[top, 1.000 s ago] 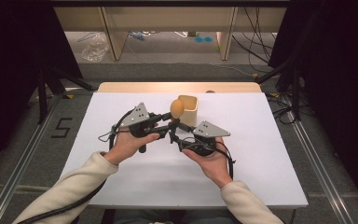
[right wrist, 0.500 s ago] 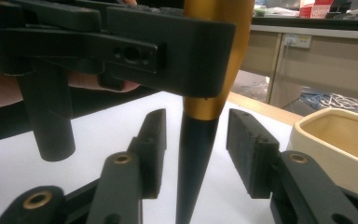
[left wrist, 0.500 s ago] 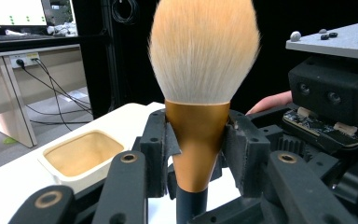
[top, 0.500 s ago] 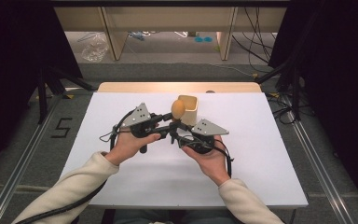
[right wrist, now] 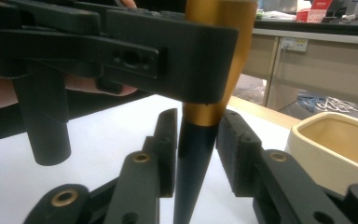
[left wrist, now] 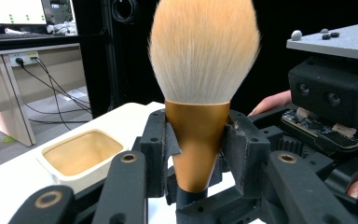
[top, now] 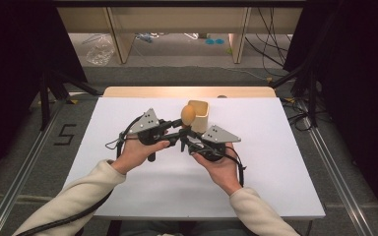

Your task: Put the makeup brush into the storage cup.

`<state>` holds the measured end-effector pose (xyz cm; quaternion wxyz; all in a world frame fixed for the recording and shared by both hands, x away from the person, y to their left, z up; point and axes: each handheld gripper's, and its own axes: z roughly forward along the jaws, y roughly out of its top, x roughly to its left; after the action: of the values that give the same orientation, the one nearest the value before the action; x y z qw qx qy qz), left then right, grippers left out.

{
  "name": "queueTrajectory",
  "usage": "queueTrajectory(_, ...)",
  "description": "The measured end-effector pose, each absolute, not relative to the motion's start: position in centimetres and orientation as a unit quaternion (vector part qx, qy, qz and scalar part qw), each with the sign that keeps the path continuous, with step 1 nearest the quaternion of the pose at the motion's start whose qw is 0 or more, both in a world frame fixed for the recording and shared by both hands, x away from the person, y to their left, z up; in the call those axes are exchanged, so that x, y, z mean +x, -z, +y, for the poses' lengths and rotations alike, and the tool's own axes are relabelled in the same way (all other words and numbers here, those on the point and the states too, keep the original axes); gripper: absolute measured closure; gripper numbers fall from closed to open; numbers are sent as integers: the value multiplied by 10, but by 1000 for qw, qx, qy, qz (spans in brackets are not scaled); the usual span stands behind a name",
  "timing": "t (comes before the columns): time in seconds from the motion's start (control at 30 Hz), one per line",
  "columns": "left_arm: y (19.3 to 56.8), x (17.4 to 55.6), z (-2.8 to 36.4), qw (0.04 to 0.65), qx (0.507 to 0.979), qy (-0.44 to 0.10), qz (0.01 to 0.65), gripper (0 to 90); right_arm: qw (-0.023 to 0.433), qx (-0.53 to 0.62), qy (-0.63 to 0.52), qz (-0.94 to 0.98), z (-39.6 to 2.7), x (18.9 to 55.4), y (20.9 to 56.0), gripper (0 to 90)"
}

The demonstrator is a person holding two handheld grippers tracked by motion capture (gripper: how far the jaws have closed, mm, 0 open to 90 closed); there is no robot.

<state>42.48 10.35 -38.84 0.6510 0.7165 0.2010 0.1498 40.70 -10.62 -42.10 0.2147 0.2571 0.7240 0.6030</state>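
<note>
A makeup brush (top: 188, 115) with a tan bristle head (left wrist: 200, 51), gold ferrule and black handle (right wrist: 193, 177) stands upright above the white table. My left gripper (top: 177, 129) is shut on the gold ferrule (left wrist: 196, 140), and its jaws press both sides. From the right, my right gripper (top: 185, 141) reaches in lower down. Its jaws have just been closing, and its pads (right wrist: 168, 144) now press the black handle. The right gripper (left wrist: 331, 93) sits close beside the brush.
A cream square cup (top: 203, 104) stands on the table just behind the brush, open and with nothing in it (left wrist: 70, 179) (right wrist: 317, 163). The white table top (top: 275, 162) spreads around both hands. Desks and cables lie beyond the far edge.
Both hands and the brush stay where they were. The right gripper's jaws have drawn in around the brush handle.
</note>
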Motion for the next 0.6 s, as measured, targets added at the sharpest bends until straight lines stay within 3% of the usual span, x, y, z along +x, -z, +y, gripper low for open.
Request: queueTrajectory(0.6, 388, 426, 105, 655, 713, -140, 205, 626, 221, 262, -600, 723, -108, 408, 419, 754)
